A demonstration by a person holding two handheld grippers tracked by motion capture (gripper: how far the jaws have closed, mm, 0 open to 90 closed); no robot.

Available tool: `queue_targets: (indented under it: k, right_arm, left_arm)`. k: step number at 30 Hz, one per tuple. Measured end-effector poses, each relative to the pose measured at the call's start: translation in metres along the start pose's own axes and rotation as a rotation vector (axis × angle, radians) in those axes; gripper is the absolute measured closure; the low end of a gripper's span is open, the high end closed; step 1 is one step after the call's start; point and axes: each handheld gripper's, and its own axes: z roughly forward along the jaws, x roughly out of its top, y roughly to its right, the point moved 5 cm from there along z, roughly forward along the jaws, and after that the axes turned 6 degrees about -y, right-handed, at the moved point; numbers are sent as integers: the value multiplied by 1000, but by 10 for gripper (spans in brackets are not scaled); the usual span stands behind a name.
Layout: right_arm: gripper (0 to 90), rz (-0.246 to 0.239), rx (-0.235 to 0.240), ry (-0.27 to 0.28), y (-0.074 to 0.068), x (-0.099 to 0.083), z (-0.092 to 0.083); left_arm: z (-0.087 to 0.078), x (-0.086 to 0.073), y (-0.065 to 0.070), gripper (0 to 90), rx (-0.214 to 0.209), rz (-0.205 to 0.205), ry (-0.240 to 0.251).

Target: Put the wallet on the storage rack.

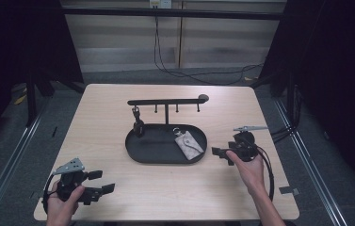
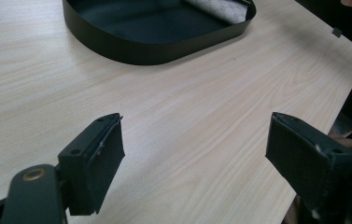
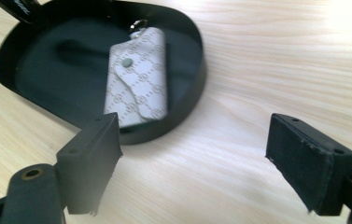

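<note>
A black oval tray [image 1: 140,153] with a hook rack [image 1: 165,101] stands mid-table. A grey patterned key pouch [image 1: 189,144] [image 3: 138,74] with a metal ring lies in the tray's right half. A dark key fob [image 1: 138,125] hangs from the rack's left hook. My left gripper [image 1: 100,181] [image 2: 194,156] rests open near the table's front left corner, nothing between its jaws. My right gripper [image 1: 218,153] [image 3: 192,158] is open just right of the tray [image 3: 183,100], jaws pointing toward the pouch, holding nothing.
The tray's near rim [image 2: 150,49] lies ahead of the left gripper across bare wood. Cables [image 1: 184,70] run on the floor behind the table. The table's right edge [image 2: 351,70] is close in the left gripper view.
</note>
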Motion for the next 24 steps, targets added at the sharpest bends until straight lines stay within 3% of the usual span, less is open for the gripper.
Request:
queue_targets:
  k: [4, 12, 18, 24]
  right_arm:
    - [176, 0, -9, 36, 4, -7, -14]
    - [176, -35, -54, 22, 10, -38, -26]
    - [197, -37, -67, 38, 12, -58, -37]
    - [209, -12, -103, 69, 26, -81, -48]
  left_arm:
    - [1, 0, 0, 190, 5, -2, 0]
    - [2, -1, 0, 189, 6, -2, -3]
    - [1, -1, 1, 183, 0, -8, 0]
    - [2, -2, 3, 183, -2, 6, -12]
